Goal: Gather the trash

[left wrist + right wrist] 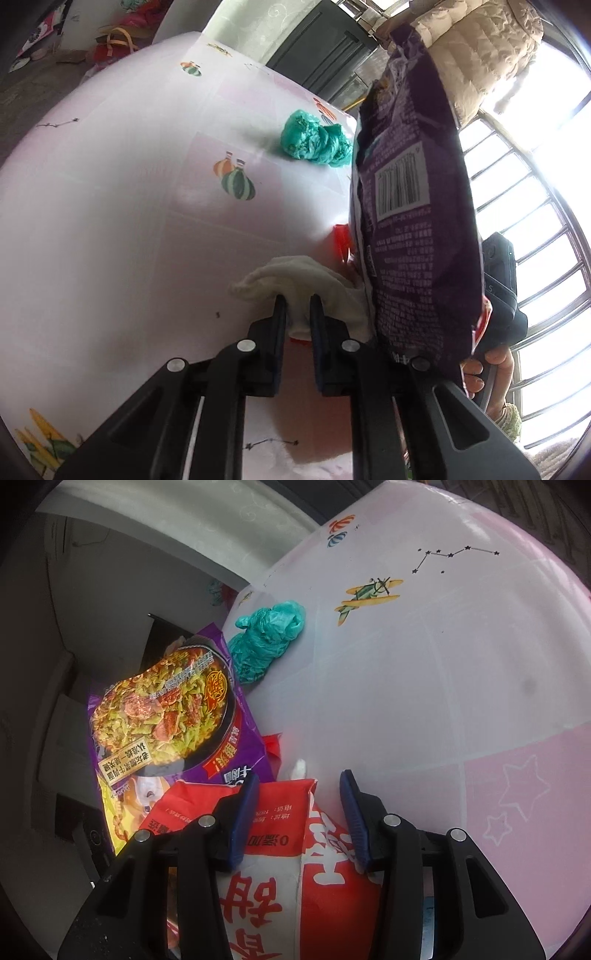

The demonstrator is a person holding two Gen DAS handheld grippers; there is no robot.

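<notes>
Left gripper is clamped on a crumpled white tissue just above the pink patterned tablecloth. Right gripper has jaws partly apart, straddling a red-and-white bag; grip unclear. A purple noodle packet stands upright just right of the tissue, touching the red bag. A crumpled teal plastic bag lies farther back near the table's edge.

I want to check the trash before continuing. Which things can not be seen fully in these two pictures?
- Red and white bag: right wrist view, cut off by the bottom edge and covered by the tool's fingers.
- Red item: left wrist view, mostly behind the purple noodle packet.
- Person's hand: left wrist view, partly behind that packet.
</notes>
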